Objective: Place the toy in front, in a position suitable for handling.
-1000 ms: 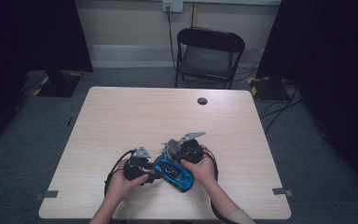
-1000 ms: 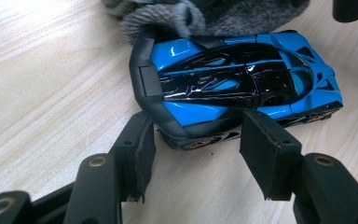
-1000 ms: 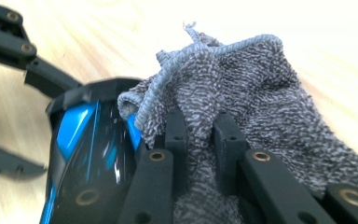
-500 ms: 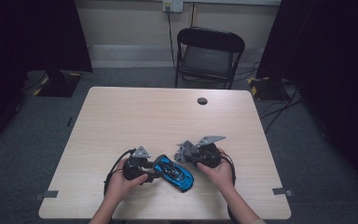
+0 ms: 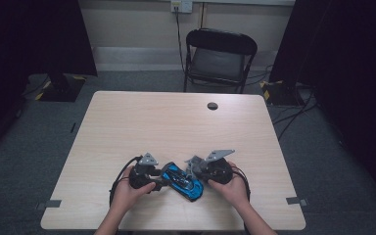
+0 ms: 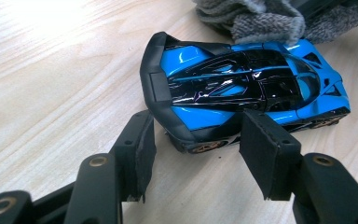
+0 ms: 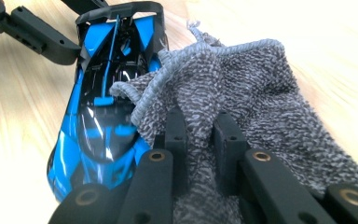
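On the pale wood-grain counter (image 5: pixel 176 122), bare toward its far edge, a glossy blue-and-black toy car (image 6: pixel 242 88) sits near the front, the left gripper (image 6: pixel 193 149) fingers spread beside its rear, the right gripper (image 7: pixel 200 140) pinching nubby grey cloth (image 7: pixel 242 88).

Left tongs (image 6: pixel 193 140) jaws apart; right tongs (image 7: pixel 200 135) jaws nearly closed.
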A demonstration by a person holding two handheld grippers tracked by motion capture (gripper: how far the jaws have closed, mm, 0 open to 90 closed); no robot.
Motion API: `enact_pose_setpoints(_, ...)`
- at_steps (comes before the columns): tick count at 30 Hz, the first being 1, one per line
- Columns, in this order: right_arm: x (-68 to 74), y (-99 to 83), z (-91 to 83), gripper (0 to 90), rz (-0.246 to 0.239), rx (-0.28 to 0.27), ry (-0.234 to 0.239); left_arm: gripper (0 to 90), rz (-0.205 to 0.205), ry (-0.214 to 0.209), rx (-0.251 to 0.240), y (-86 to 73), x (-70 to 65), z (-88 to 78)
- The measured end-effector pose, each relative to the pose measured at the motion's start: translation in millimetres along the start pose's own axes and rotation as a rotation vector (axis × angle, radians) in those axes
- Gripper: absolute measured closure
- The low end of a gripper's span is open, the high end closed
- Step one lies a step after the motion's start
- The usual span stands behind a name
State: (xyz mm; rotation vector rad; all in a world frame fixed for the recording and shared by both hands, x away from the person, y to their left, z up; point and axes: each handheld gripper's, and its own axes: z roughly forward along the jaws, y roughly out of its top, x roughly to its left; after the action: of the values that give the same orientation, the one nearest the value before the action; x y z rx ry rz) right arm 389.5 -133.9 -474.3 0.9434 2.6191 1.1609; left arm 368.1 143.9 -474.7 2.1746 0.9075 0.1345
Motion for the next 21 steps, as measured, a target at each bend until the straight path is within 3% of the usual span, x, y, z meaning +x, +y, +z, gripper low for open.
enact_pose_setpoints(19, 1.6, 30.7, 33.7, 78.8, 0.003, 0.008, -0.010, 45.3, -0.017, -0.019, 0.002, -0.9, 2.1, 1.1)
enact_pose_setpoints(21, 0.8, 34.5, 38.7, 78.8, 0.022, -0.001, -0.005, 45.4, -0.015, -0.021, 0.002, -1.0, 2.3, 1.1)
